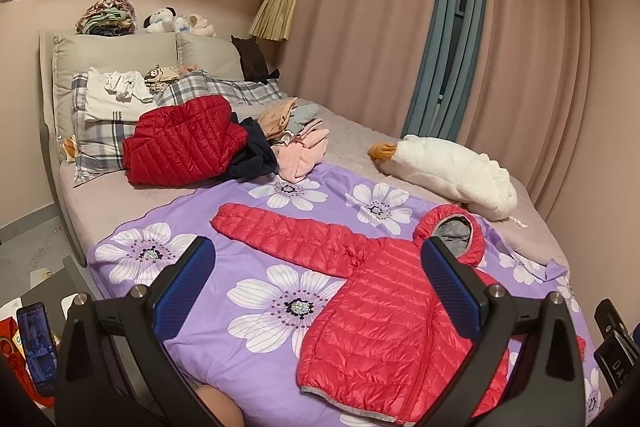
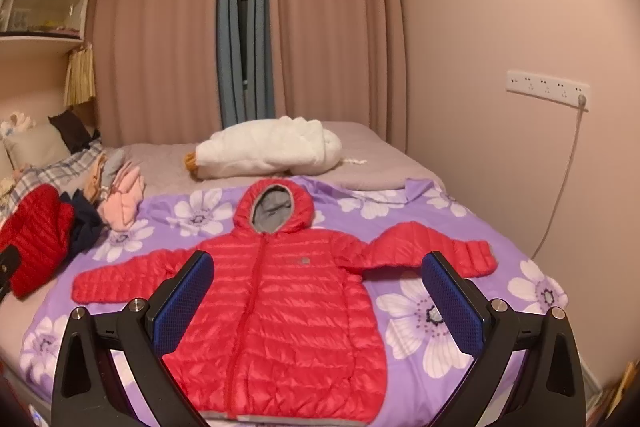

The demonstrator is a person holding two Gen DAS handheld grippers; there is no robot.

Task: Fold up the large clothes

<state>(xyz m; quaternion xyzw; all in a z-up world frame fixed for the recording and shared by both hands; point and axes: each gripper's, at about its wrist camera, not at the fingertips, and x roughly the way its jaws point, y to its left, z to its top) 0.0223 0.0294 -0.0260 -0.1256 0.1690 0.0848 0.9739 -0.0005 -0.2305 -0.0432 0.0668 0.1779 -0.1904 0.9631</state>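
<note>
Red and quilted, the hooded puffer jacket (image 2: 276, 303) lies face up, zipped, on the purple floral sheet (image 1: 132, 223), left sleeve (image 2: 132, 277) straight out, right sleeve (image 2: 432, 245) humped. Folding looks not yet begun; next, I judge, each sleeve needs pinching and crossing over the chest. Left gripper (image 1: 316, 291) and right gripper (image 2: 314, 299) both hover above it, jaws spread wide, holding nothing.

Red quilted jacket (image 2: 280, 307), grey-lined hood; purple sheet (image 2: 500, 291) with white flowers.
</note>
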